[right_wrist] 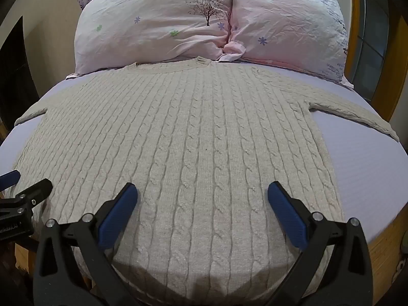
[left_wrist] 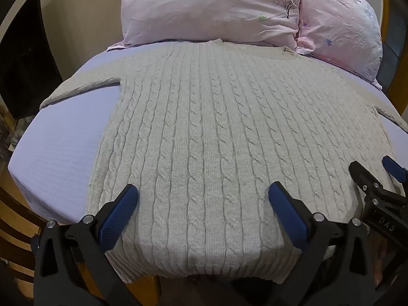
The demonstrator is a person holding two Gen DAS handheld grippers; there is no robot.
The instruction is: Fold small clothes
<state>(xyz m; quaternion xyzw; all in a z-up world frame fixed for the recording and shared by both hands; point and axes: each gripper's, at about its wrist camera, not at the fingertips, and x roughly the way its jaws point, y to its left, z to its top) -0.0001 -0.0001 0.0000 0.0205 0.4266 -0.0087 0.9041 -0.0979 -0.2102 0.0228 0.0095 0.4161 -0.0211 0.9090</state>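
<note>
A cream cable-knit sweater (left_wrist: 204, 117) lies flat and spread out on the lilac bed sheet (left_wrist: 56, 148), collar toward the pillows, hem at the near edge, sleeves out to both sides. It also shows in the right wrist view (right_wrist: 193, 132). My left gripper (left_wrist: 204, 193) is open and empty, just above the hem on the sweater's left half. My right gripper (right_wrist: 202, 193) is open and empty above the hem on the right half. The right gripper shows at the right edge of the left wrist view (left_wrist: 374, 173). The left gripper shows at the left edge of the right wrist view (right_wrist: 23, 181).
Two pink flowered pillows (left_wrist: 209, 7) (right_wrist: 288, 23) stand at the head of the bed, touching the sweater's collar. A wooden bed frame (right_wrist: 382, 260) runs along the near and right sides. A dark panel (left_wrist: 20, 58) stands at far left.
</note>
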